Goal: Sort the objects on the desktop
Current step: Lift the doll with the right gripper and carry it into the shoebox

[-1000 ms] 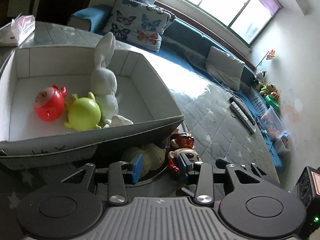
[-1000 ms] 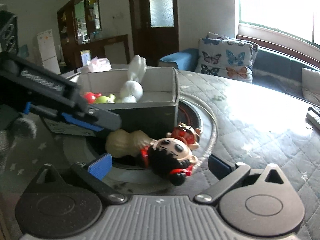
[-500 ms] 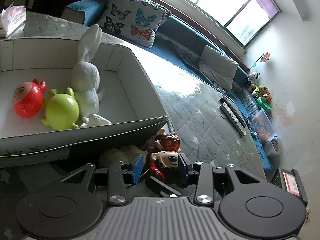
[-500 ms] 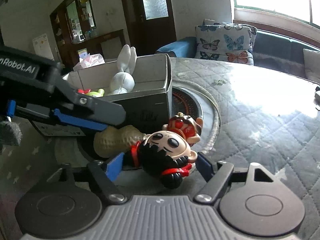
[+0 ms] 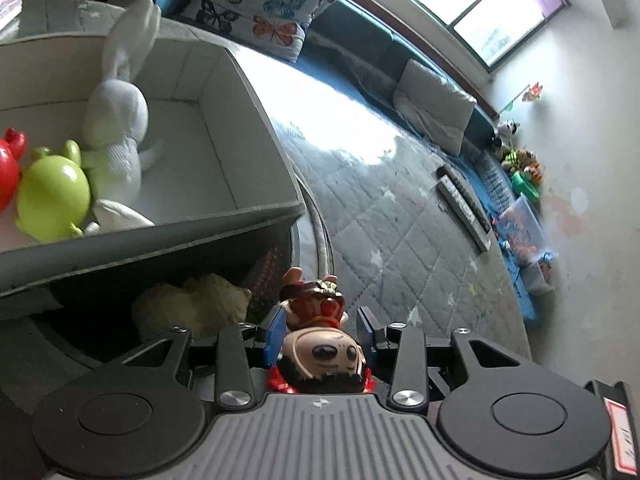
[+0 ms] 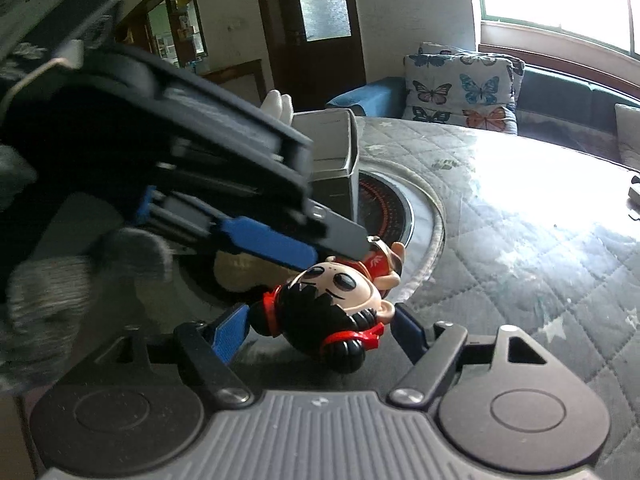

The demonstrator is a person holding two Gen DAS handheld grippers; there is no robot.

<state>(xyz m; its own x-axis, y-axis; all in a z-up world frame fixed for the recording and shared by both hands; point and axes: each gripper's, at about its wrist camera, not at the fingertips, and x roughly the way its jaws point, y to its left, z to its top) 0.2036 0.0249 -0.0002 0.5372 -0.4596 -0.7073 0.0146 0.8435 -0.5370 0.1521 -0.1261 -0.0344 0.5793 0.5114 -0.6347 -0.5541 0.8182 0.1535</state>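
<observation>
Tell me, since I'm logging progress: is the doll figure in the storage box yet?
Out. The doll figure lies on the table outside the storage box, between the left gripper fingers.

The box (image 5: 256, 128) wall and the peanut toy (image 5: 192, 308) crowd the doll's (image 5: 320, 344) left; the quilted tabletop (image 5: 400, 220) toward its right edge lies open.

No lettering can be read; the label (image 5: 620, 438) at the frame's right edge is blurred.
</observation>
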